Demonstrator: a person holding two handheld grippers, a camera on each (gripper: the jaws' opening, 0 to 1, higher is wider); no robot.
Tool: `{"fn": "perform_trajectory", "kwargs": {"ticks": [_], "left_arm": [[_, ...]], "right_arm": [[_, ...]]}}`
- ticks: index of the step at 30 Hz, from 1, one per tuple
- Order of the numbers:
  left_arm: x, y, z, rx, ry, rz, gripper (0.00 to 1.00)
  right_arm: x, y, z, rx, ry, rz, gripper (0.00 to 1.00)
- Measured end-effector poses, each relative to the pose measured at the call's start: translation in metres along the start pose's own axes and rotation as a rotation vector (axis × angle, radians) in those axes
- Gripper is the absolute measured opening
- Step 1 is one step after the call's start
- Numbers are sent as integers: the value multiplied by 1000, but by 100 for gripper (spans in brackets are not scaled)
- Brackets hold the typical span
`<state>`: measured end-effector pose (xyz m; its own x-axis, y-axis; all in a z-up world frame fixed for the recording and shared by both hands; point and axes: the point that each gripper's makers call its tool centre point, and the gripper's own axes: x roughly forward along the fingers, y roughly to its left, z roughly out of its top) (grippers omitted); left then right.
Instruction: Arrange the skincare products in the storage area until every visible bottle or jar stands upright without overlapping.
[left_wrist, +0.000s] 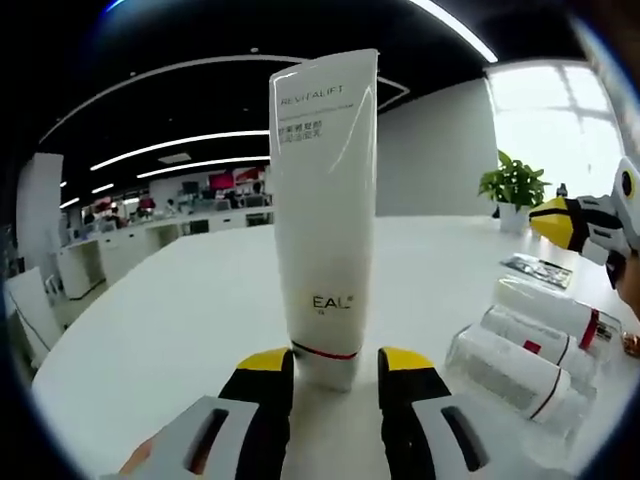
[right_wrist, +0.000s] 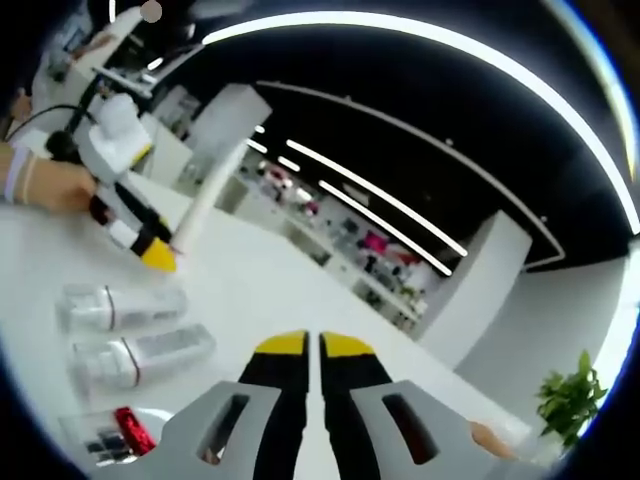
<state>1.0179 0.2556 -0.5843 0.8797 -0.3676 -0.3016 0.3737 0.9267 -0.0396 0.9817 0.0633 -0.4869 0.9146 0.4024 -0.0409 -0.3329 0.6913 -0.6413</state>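
A tall white cream tube (left_wrist: 325, 215) is standing upright on its cap on the white worktop (left_wrist: 170, 330), right between the yellow tips of the left tongs (left_wrist: 336, 362). The tips are sitting just beside the cap on either side; whether they are actually pressing on it I cannot tell. Off to the right of these tongs, three clear bottles (left_wrist: 530, 345) are lying on their sides, close together, and a potted plant (left_wrist: 513, 187) is standing well beyond them. The right tongs (right_wrist: 313, 347) are hanging with their tips nearly together and nothing between them (in their own view the tube (right_wrist: 213, 196) is leaning beside the other tongs, at far left).
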Motion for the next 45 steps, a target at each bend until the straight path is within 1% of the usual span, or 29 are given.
{"fn": "perform_trajectory", "kwargs": {"ticks": [4, 9, 15, 18, 21, 24, 27, 30, 33, 36, 39, 41, 44, 45], "left_arm": [[-1, -5, -2, 17, 12, -1, 35], [-1, -11, -4, 67, 30, -6, 34], [-3, -14, -7, 78, 43, -12, 31], [-3, -14, -8, 76, 47, -8, 28], [-6, -11, -9, 55, 55, 1, 23], [-9, -15, -8, 20, 63, -18, 23], [-13, -20, -8, 18, 67, -30, 23], [-14, -30, -6, 56, 62, -43, 23], [-11, -37, -7, 101, 60, -51, 23], [-5, -41, -9, 151, 58, -53, 23], [3, -42, -10, 180, 49, -35, 23], [5, -42, -12, 204, 57, -38, 23], [0, -41, -8, 192, 50, -33, 23], [-2, -40, -6, 181, 38, -27, 23]], "right_arm": [[0, 0, -1, -2, 8, 2, 2], [0, 0, -1, -1, 5, 1, 2], [0, 0, -1, -3, 9, 0, 2], [0, -1, -1, -5, 8, -3, 2], [0, -2, -1, -6, 8, -4, 2], [0, -1, -1, -4, 8, -2, 2], [0, -1, -1, -7, 12, -2, 2], [0, -1, -1, -6, 11, -1, 2], [0, 0, -2, -9, 13, 1, 2], [0, 0, -2, -9, 12, 0, 2], [0, 1, -2, -8, 13, 1, 2], [0, 0, -2, -9, 11, -1, 2], [0, 0, -2, -10, 11, -1, 2], [0, 0, -2, -9, 12, 1, 2]]}}
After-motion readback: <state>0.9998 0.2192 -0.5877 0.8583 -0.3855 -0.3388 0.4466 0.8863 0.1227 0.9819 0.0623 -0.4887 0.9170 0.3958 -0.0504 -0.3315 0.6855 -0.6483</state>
